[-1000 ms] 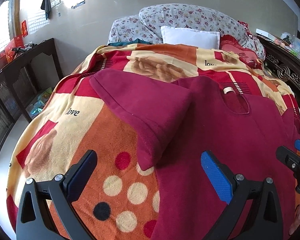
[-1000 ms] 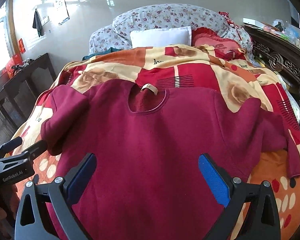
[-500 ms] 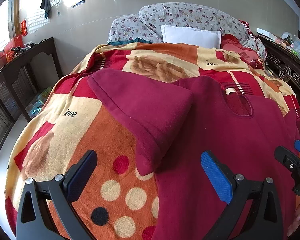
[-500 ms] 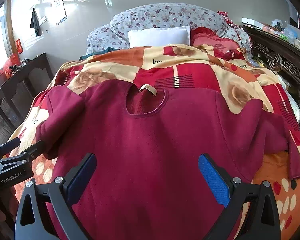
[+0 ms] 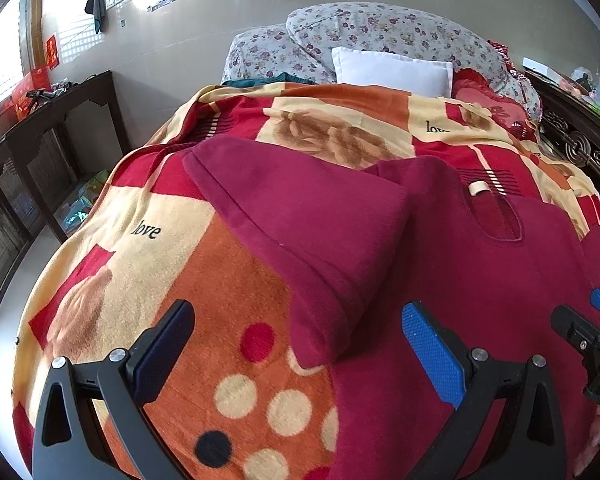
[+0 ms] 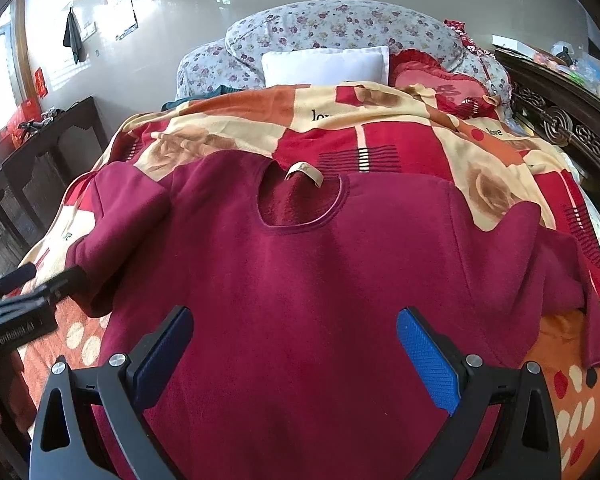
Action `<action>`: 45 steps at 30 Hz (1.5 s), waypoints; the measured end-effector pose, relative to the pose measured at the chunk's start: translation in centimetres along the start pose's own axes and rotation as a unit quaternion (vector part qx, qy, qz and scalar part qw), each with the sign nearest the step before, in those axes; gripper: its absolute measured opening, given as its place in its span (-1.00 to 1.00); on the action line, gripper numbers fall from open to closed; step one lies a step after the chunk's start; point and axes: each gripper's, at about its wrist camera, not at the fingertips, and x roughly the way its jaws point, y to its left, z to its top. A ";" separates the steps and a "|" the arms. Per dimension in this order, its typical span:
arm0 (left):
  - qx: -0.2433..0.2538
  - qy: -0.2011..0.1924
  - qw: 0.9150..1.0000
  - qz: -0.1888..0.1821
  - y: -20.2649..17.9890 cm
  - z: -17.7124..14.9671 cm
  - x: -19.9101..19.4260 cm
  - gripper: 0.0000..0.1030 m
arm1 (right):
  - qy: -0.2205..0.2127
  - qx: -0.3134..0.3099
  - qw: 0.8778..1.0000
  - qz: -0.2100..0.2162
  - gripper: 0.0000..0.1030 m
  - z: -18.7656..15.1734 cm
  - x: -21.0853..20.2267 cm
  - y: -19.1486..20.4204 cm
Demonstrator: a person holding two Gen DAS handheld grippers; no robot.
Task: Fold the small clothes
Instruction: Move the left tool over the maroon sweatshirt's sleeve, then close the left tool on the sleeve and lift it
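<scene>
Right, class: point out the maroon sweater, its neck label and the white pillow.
maroon sweater (image 6: 320, 300): right wrist view, middle of the chest panel.
neck label (image 6: 306, 171): right wrist view, the beige loop at the back of the collar.
white pillow (image 6: 324, 66): right wrist view, centre of its front face.

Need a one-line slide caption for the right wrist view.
Right gripper, jaws open, above a maroon sweater spread face-up on a patterned blanket.

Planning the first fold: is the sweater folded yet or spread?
Mostly spread: the sweater lies flat, neckline up, on the blanket; only its left sleeve is doubled back.
</scene>
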 end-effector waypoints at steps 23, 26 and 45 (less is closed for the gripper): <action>-0.206 0.040 0.978 -0.008 14.6 10.2 15.5 0.79 | 0.038 -0.023 0.999 0.028 1.00 -0.6 3.4 1.0; -0.219 0.040 0.974 -0.046 14.2 10.4 16.7 0.01 | 0.039 -0.022 0.999 0.030 1.00 -0.7 3.5 0.9; 0.007 -0.079 0.958 -0.275 -8.0 13.1 -9.4 -0.84 | -0.021 0.091 0.996 0.018 1.00 -0.9 -4.1 -9.5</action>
